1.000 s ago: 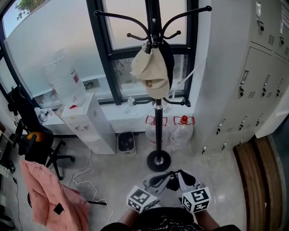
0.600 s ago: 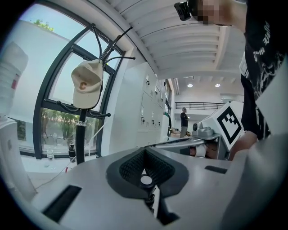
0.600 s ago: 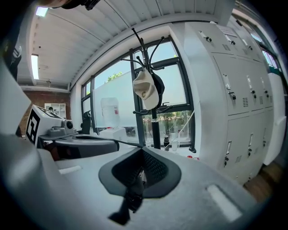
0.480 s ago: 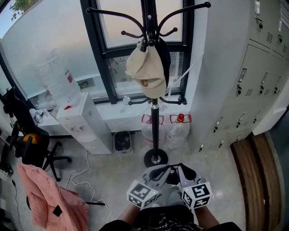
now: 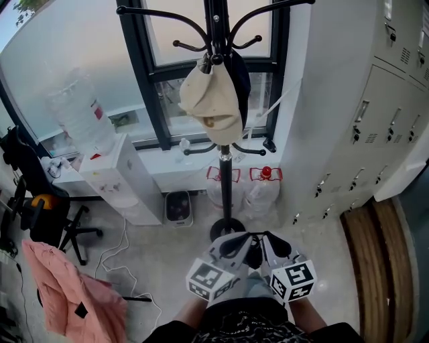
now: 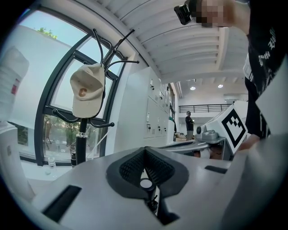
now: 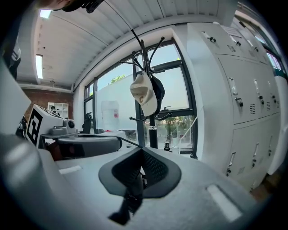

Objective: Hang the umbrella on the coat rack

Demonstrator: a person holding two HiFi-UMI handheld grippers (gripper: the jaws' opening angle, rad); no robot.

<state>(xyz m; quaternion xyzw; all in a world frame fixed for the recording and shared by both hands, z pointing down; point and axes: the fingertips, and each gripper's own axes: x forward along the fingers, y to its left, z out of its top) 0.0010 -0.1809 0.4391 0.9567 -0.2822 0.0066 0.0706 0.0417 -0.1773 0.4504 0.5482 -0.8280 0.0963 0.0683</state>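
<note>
**Entry: umbrella to coat rack, status at this moment**

1. Lockers (image 5: 375, 134): grey bank along the right wall. They play no part in the job.
2. Coat rack (image 5: 226, 191): black pole straight ahead of you, on the far side of your grippers and in front of the window.
   - The long upper arm (image 5: 151, 15) on the left is bare.
   - The short lower hooks (image 5: 194, 151) are bare too.
3. Cream cap (image 5: 211, 100): hangs from the top centre of the rack, with a darker item behind it.
4. Left gripper (image 6: 145, 166): near you, held about level, jaws closed together. They pinch something thin and dark at the pads.
5. Right gripper (image 7: 141, 166): just beside the left one, jaws fully closed. A dark strap (image 7: 132, 197) dangles from them, and a thin line runs across to the left gripper.
6. Umbrella: its body shows in no view. By my reading the strap is its loop, which you hold stretched between both tongs, with the rest hanging out of sight below.

**Done:** the loop is gripped and you face the rack.

**Left:** close the gap to the rack, lift the loop over a bare hook, then open both tongs. Nothing hangs there yet
</note>
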